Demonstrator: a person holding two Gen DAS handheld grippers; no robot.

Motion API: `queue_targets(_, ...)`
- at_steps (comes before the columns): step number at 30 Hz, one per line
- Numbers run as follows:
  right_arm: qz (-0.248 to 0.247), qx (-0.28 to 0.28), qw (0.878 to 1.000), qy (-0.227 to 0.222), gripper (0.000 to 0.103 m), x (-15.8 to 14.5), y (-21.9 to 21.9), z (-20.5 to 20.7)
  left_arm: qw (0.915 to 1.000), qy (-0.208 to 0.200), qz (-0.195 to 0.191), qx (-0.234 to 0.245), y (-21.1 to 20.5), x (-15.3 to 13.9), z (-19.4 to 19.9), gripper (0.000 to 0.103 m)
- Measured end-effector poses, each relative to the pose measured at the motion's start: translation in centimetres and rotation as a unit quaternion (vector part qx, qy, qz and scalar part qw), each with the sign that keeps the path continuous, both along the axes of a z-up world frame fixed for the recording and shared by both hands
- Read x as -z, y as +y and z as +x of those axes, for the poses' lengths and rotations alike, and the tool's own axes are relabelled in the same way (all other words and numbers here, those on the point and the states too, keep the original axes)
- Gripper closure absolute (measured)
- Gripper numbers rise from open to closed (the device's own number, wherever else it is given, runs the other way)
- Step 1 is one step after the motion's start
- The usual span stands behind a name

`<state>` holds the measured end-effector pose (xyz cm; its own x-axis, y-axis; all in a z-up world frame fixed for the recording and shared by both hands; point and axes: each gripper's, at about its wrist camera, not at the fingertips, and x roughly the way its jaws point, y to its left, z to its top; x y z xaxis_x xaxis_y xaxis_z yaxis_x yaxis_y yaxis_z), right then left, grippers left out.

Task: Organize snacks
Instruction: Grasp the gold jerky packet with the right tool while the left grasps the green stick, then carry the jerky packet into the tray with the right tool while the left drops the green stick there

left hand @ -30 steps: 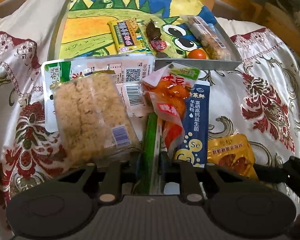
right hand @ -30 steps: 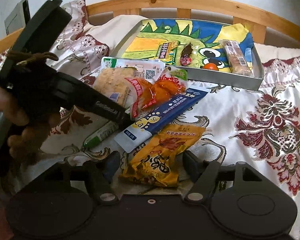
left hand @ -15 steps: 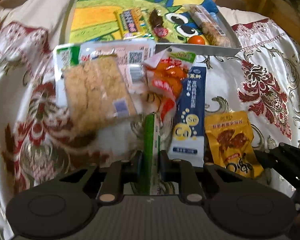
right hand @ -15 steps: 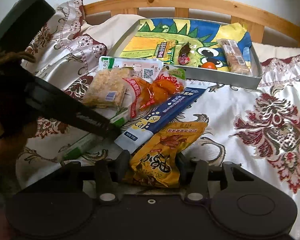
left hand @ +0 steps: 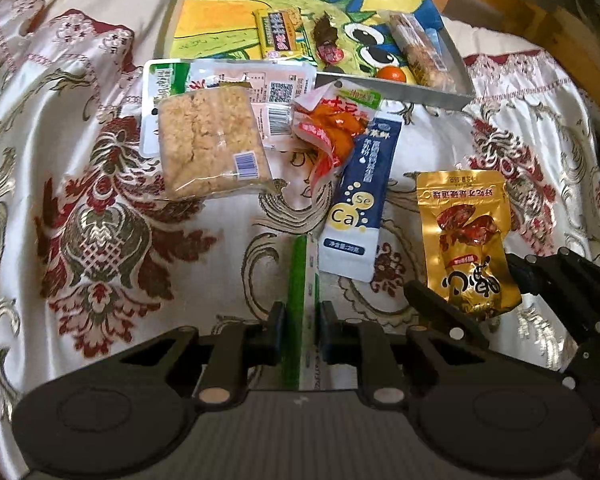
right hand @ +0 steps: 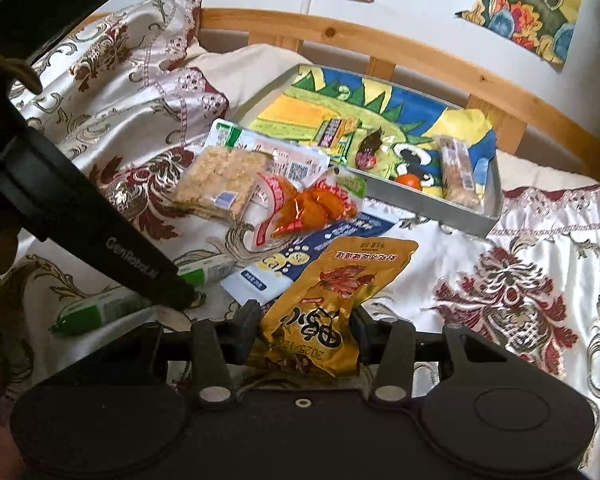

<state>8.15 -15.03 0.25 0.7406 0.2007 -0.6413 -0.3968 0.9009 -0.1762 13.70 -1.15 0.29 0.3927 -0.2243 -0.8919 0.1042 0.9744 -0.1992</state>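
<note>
A: Gold foil pouch is now between the fingers of the right gripper, which have closed on its lower end; a second ago they stood wide around it.

B: And the left gripper?

A: Its fingers are shut on the green stick pack, as before, but the pack has come out from under the pile and up off the bedspread.

B: So both hands carry a snack?

A: I think so. The grey tray with the dinosaur drawing lies well beyond the pile, and both packs probably go there next.
</note>
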Motion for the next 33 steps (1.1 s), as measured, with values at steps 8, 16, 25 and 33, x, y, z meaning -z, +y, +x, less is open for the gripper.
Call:
queue_targets(8,0.016,0.008,0.999,-0.038,0.054,-1.7,-0.7,-0.5,0.9988,-0.023,-0.015,-0.041,1.0,-3.2,-1.2,0.085)
queue_targets(16,0.050,0.020,0.995,-0.084,0.054,-3.1,-1.3,-0.3,0.9936,-0.081,-0.004,-0.079,1.7,-5.7,-0.5,0.085)
queue_targets(25,0.106,0.035,0.984,-0.135,0.054,-5.0,-2.2,5.8,0.9800,-0.153,-0.016,-0.126,1.0,-7.2,4.8,0.085)
queue_targets(33,0.139,0.049,0.972,-0.181,0.054,-6.1,-4.4,13.3,0.9705,-0.213,0.015,-0.111,-0.4,-6.5,12.7,0.084)
